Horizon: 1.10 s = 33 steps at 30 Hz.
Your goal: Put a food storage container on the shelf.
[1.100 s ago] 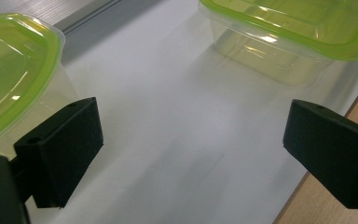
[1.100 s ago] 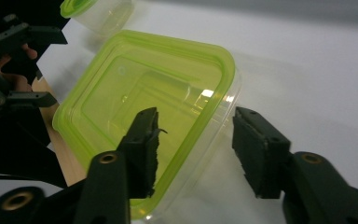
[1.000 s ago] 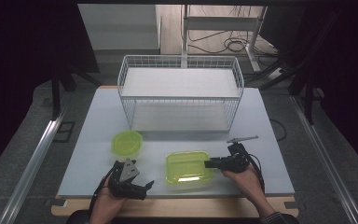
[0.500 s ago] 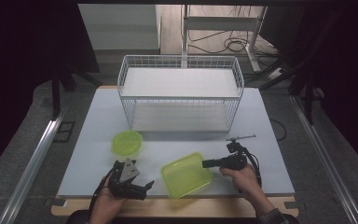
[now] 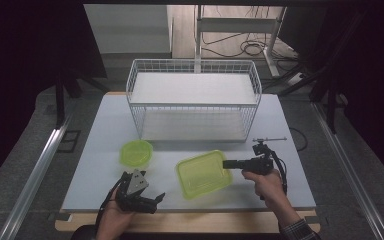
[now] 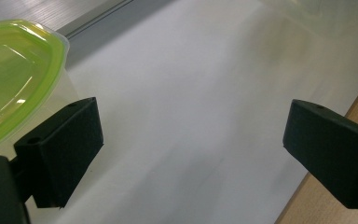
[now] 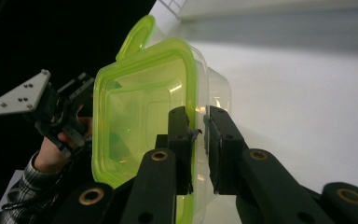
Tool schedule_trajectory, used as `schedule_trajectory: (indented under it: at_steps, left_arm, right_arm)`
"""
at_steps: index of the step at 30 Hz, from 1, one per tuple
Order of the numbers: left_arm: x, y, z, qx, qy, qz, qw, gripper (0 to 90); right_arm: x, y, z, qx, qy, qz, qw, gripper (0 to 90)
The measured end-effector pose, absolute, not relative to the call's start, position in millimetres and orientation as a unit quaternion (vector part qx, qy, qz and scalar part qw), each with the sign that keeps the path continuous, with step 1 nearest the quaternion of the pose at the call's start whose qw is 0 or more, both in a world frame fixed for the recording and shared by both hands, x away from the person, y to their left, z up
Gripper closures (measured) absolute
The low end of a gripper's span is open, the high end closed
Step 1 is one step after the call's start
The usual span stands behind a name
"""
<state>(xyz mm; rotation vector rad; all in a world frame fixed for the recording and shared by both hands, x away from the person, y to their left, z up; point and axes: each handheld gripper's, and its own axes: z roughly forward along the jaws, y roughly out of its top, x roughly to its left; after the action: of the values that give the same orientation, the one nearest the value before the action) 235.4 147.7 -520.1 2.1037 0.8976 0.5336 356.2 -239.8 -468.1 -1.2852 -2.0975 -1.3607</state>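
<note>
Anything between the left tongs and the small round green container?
Nothing: bare white table between the left tongs and the round container, per the high view.

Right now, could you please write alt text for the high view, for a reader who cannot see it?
The right gripper pinches the rim of a rectangular green-lidded container at the front of a white table. The left gripper, jaws open, rests near the front edge, below a small round green-lidded container. A white wire basket stands behind.
</note>
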Motion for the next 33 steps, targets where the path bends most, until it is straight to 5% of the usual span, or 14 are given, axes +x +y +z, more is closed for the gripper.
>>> schedule_trajectory:
  at_steps: [33]
  left_arm:
    - [236.0, 149.5, -519.4, 0.819, 0.351, 0.205, 0.404, 3.7]
  right_arm:
    - [389.0, -220.0, -371.5, -0.421, -0.731, -0.532, 0.071, 80.4]
